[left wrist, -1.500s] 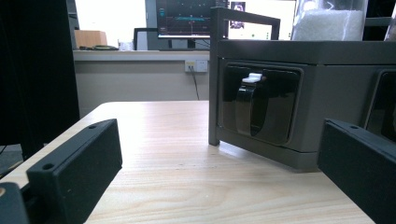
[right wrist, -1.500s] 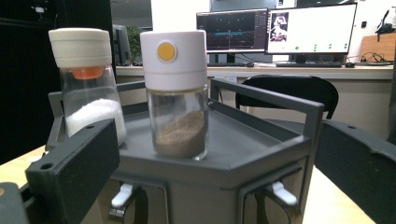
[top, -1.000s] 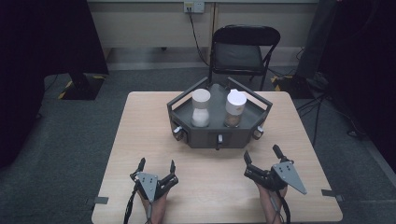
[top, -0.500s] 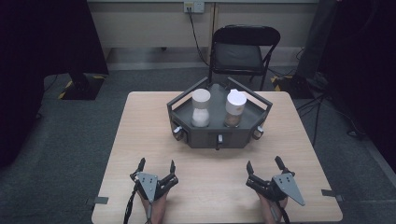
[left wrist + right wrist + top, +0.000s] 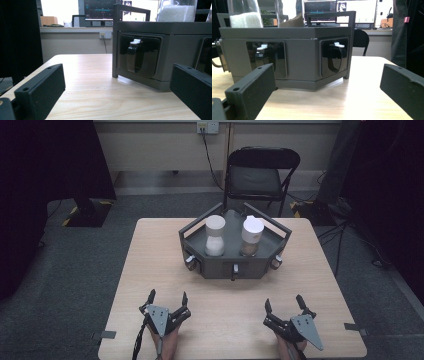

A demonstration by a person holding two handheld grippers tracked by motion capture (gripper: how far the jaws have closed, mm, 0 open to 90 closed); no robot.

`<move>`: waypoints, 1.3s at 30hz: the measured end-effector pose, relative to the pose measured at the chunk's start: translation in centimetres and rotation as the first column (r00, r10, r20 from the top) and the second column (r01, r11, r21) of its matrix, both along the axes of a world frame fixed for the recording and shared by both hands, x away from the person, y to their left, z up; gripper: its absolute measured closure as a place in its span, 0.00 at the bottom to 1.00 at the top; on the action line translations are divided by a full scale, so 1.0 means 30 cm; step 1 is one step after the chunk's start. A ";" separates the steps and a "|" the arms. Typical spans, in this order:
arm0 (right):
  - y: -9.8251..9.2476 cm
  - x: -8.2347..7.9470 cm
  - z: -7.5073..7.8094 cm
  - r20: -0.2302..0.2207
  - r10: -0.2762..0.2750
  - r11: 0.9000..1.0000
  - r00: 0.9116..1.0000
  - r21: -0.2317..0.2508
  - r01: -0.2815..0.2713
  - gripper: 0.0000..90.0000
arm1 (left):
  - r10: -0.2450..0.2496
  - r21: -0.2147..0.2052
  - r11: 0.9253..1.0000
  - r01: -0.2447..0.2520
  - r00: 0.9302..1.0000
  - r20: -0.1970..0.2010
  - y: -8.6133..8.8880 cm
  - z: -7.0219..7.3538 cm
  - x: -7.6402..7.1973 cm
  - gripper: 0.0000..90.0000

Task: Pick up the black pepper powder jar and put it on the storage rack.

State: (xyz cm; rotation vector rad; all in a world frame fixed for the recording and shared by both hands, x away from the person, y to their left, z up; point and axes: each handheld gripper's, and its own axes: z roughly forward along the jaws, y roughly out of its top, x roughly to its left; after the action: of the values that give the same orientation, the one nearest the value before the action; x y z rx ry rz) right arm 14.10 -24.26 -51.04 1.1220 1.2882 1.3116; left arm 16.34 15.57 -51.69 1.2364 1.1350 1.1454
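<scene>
A dark grey six-sided tray (image 5: 256, 268) stands at the middle back of the wooden table (image 5: 150, 260). In it stand two white-lidded jars, upright: one with white grains (image 5: 215, 237), one with brown contents (image 5: 251, 237). My left gripper (image 5: 167, 296) rests open near the front edge, left of centre, with nothing between its fingers. My right gripper (image 5: 283, 301) rests open at the front right, also empty. In the left gripper view the open left gripper (image 5: 117, 75) faces the tray's left corner (image 5: 150, 27). In the right gripper view the open right gripper (image 5: 329, 73) faces the tray's front walls (image 5: 302, 50).
Small latches sit in dark recesses on the tray's walls (image 5: 337, 60) (image 5: 136, 57). A black folding chair (image 5: 260, 177) stands behind the table. Dark curtains hang at both sides, and cables lie on the floor at the right. Bare tabletop separates the grippers from the tray.
My right gripper has drawn back a little toward the table's front edge. The left gripper, the tray and the jars have stayed where they were.
</scene>
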 end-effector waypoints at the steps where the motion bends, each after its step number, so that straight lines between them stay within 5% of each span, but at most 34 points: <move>1: 0.000 0.000 -0.003 -0.001 -0.001 1.000 1.000 -0.001 0.001 0.00 | 0.000 0.000 1.000 0.000 1.000 0.000 0.000 0.000 0.000 0.00; 39: 0.005 -0.003 -0.017 -0.004 -0.015 1.000 1.000 -0.002 0.015 0.00 | 0.000 0.000 1.000 0.000 1.000 0.000 0.000 0.000 0.000 0.00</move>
State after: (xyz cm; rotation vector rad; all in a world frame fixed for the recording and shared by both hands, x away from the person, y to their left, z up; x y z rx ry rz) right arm 14.03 -24.11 -51.56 1.1318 1.2818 1.2972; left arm 16.34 15.57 -51.70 1.2364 1.1351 1.1457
